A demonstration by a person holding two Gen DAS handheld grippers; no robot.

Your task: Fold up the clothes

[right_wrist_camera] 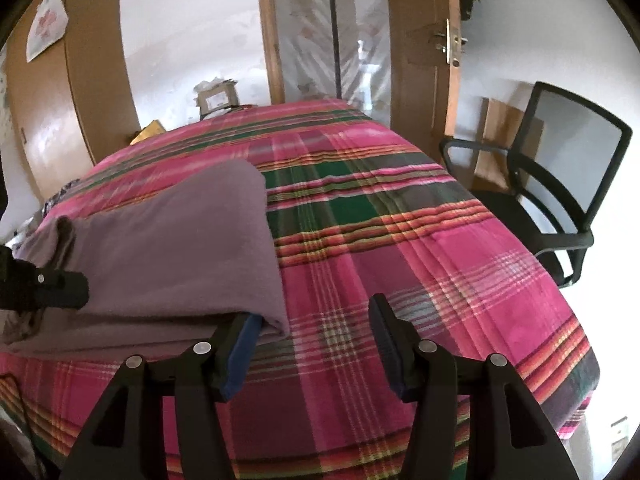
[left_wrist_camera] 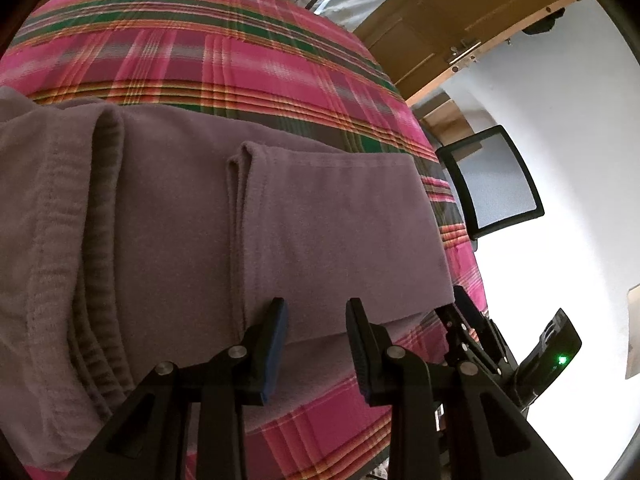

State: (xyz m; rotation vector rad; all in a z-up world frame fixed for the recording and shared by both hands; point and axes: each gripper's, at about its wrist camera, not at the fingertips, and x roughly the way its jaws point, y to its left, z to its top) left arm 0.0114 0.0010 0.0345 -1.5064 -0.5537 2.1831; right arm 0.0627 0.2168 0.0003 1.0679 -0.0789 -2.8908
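I see the mauve garment [left_wrist_camera: 328,216] is soft matt fleece cloth. The bedspread [right_wrist_camera: 420,240] is woven plaid cloth. My left gripper [left_wrist_camera: 316,320] is matt black plastic.

We note white walls [right_wrist_camera: 192,40], a wooden door [right_wrist_camera: 420,60] with metal handle [right_wrist_camera: 454,42], a wardrobe [right_wrist_camera: 60,112] at left, a black mesh-backed office chair [right_wrist_camera: 568,184], and a pink-green plaid bedspread [right_wrist_camera: 400,248]. Bright daylight.
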